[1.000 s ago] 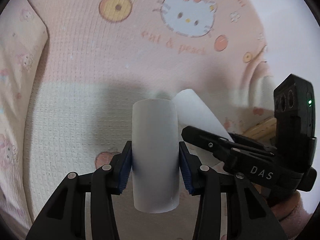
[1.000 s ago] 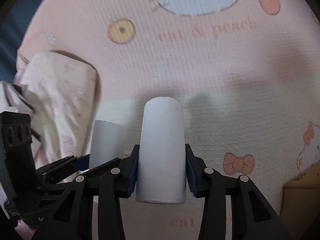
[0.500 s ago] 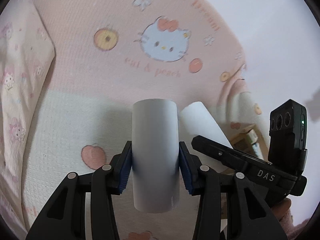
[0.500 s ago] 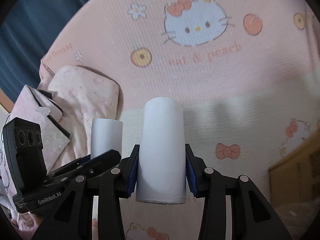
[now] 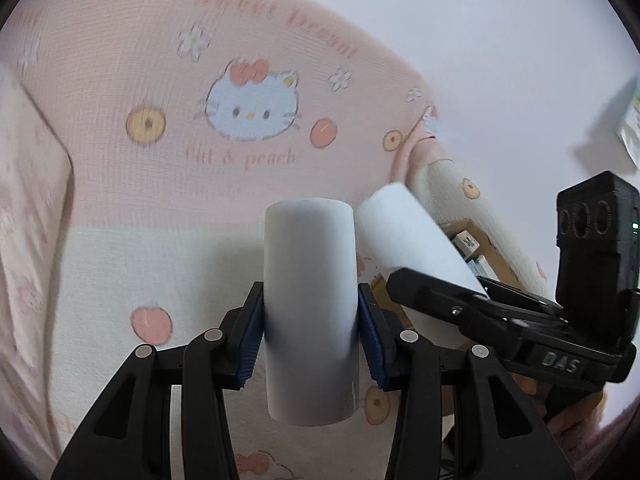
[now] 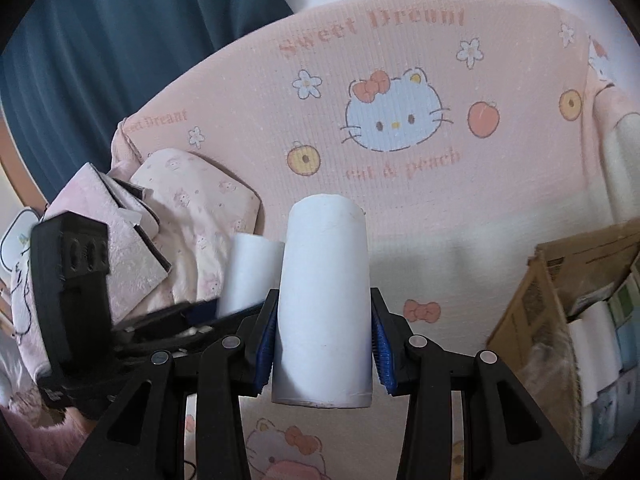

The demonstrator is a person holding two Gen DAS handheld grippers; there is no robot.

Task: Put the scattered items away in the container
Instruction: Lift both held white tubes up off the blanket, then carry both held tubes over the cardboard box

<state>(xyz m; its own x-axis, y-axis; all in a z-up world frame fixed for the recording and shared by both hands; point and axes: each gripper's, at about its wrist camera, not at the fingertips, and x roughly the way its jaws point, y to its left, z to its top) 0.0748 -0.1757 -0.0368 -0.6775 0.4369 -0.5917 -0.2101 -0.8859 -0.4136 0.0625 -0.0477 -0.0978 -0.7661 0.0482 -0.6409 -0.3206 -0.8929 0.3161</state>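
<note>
White rolls [image 5: 310,316] [image 6: 324,308] point lengthwise away between both jaws.

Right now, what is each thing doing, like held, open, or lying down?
Left gripper: shut on a white roll.
Left white roll: held upright, lifted.
Right gripper: shut on another white roll.
Right white roll: held upright, lifted.
Cardboard box: open, things inside.
Pillow: lying on the sofa.

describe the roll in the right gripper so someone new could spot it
On the pink cat-print bedspread, find the cardboard box at the right edge. Left of it, the right gripper clamps a white roll. Its neighbour, the left gripper's roll, sits further left, half hidden.
</note>
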